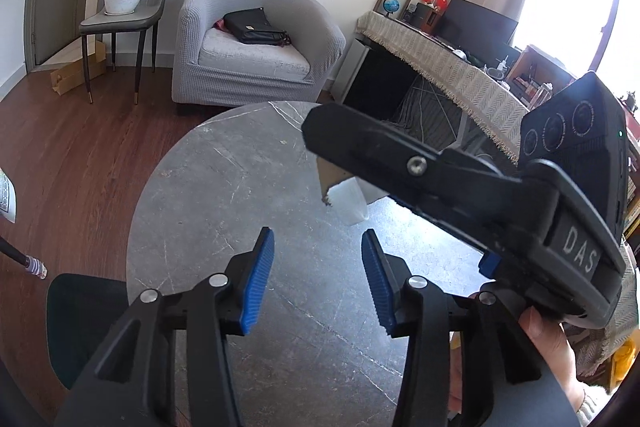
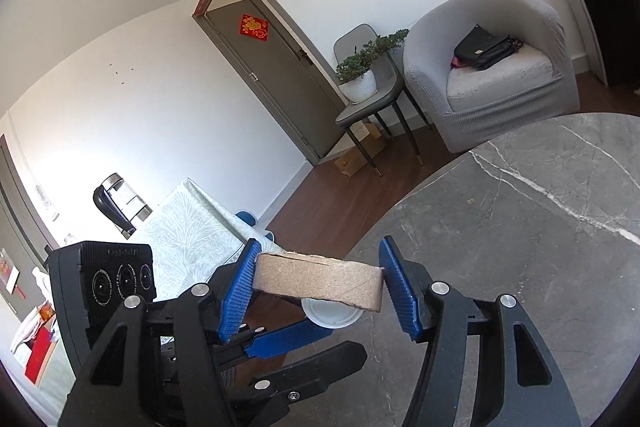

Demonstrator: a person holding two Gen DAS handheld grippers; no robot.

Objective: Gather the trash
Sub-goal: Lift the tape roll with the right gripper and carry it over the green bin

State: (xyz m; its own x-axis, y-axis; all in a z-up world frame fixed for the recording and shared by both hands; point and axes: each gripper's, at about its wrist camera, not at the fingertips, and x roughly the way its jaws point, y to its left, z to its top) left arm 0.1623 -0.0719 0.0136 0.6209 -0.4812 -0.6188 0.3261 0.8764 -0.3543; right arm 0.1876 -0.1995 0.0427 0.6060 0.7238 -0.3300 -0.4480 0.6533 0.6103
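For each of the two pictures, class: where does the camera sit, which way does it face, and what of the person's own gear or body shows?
Left wrist: on the left gripper, looking down over the round grey table toward the armchair; open blue fingers, right gripper crossing, a hand.
Right wrist: on the right gripper, clamping a cardboard tube, facing the door.
Shared: table, armchair, black bag, potted plant.

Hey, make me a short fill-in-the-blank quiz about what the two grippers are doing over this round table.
1. The right gripper is clamped on a flattened ____ tube.
2. The left gripper holds ____.
3. The round table has a grey ____-patterned top.
4. A black ____ lies on the grey armchair.

Missing words: cardboard; nothing; marble; handbag
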